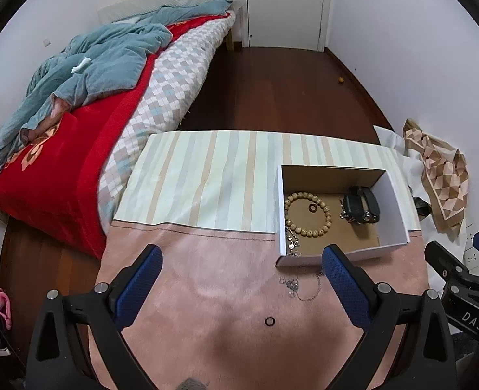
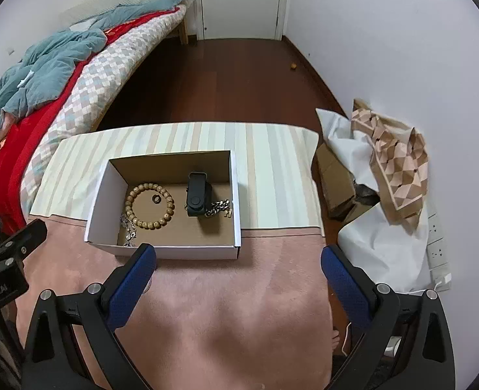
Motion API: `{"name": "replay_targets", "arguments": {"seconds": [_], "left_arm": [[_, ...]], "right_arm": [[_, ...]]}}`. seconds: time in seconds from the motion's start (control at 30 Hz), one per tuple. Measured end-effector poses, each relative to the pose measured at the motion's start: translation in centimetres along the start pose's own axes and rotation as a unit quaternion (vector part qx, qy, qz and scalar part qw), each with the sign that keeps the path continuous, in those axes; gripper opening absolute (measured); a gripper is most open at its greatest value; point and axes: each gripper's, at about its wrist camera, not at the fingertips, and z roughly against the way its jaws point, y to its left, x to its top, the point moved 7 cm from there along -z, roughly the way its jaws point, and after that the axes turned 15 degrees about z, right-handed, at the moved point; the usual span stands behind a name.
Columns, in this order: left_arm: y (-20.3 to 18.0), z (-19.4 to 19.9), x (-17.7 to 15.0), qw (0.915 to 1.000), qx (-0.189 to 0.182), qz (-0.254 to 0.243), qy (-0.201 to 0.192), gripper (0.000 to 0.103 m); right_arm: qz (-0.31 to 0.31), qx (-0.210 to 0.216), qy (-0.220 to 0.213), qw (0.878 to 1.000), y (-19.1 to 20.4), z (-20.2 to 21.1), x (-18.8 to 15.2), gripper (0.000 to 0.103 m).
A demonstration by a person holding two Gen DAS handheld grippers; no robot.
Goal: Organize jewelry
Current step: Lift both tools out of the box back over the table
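Observation:
An open white cardboard box (image 1: 398,208) (image 2: 101,201) stands on the table. In it lie a wooden bead bracelet (image 1: 307,211) (image 2: 148,206), a small dark ring (image 1: 311,208) (image 2: 155,198), a black watch (image 1: 361,204) (image 2: 197,198), a silver link chain (image 2: 220,209) and a silver necklace (image 1: 291,242) (image 2: 127,227). On the pink cloth in front of the box lie a thin silver chain (image 1: 299,287) and a small black ring (image 1: 269,321). My left gripper (image 1: 242,263) is open and empty above the cloth. My right gripper (image 2: 239,260) is open and empty, in front of the box.
The table has a pink cloth (image 1: 207,292) and a striped cloth (image 1: 207,175). A bed (image 1: 77,130) stands at the left. White bags and a patterned cloth (image 2: 395,169) lie at the right by the wall. The right gripper's body shows in the left wrist view (image 1: 460,279).

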Motion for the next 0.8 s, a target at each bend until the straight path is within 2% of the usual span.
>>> {"name": "replay_targets", "arguments": {"seconds": [0.27, 0.43, 0.5, 0.6, 0.77, 0.8], "left_arm": [[0.2, 3.6, -0.5, 0.9994, -0.001, -0.001, -0.035, 0.101], [1.2, 4.3, -0.7, 0.9987, 0.016, 0.01, -0.048, 0.101], [2.2, 4.0, -0.9, 0.9981, 0.025, 0.019, -0.054, 0.101], [4.4, 2.6, -1.6, 0.9961, 0.06, 0.032, -0.055, 0.101], [8.4, -1.5, -3.6, 0.9912, 0.122, 0.043, -0.03, 0.101], [9.1, -2.4, -3.9, 0.9897, 0.134, 0.045, -0.024, 0.101]], "right_arm": [[-0.003, -0.014, -0.032, 0.999, -0.2, 4.2, -0.3, 0.103], [-0.01, -0.006, -0.047, 0.999, -0.1, 6.1, -0.5, 0.103], [-0.018, 0.021, -0.049, 0.998, 0.4, 6.2, -1.0, 0.103], [-0.02, 0.057, -0.042, 0.997, 1.7, 5.0, -1.8, 0.103], [-0.025, 0.105, -0.009, 0.994, 4.9, 0.3, -4.1, 0.102], [-0.029, 0.121, -0.002, 0.992, 5.7, -1.0, -4.6, 0.099]]}}
